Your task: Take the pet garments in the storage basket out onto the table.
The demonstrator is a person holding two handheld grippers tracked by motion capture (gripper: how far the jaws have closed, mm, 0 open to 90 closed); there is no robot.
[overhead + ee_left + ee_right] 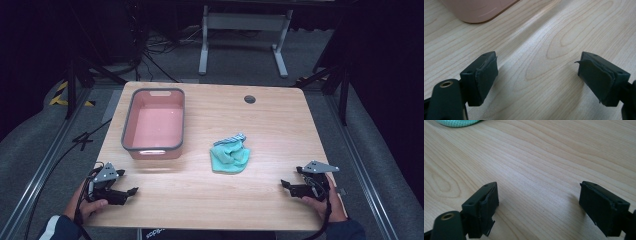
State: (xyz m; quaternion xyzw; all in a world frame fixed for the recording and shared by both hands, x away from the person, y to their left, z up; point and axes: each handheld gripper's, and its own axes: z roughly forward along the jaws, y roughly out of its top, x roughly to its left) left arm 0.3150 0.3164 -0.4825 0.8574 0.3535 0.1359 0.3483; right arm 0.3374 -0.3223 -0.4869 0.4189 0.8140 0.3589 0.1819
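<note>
A crumpled teal cloth [230, 154] with a striped edge lies near the middle of the wooden table [280, 125]. To its left stands a pink bin [154, 125] with a grey rim, nothing inside. My left gripper [131, 191] rests low at the front left, open, jaws wide apart over bare wood [537, 75]; a corner of the pink bin [476, 10] is ahead of it. My right gripper [285, 184] sits at the front right, open with nothing between its jaws [539, 205]; an edge of the teal cloth [456, 122] lies far ahead.
A round cable hole [249, 99] is in the table's far side. Beyond the table are a white desk frame [245, 35], cables on grey carpet, and metal floor rails either side.
</note>
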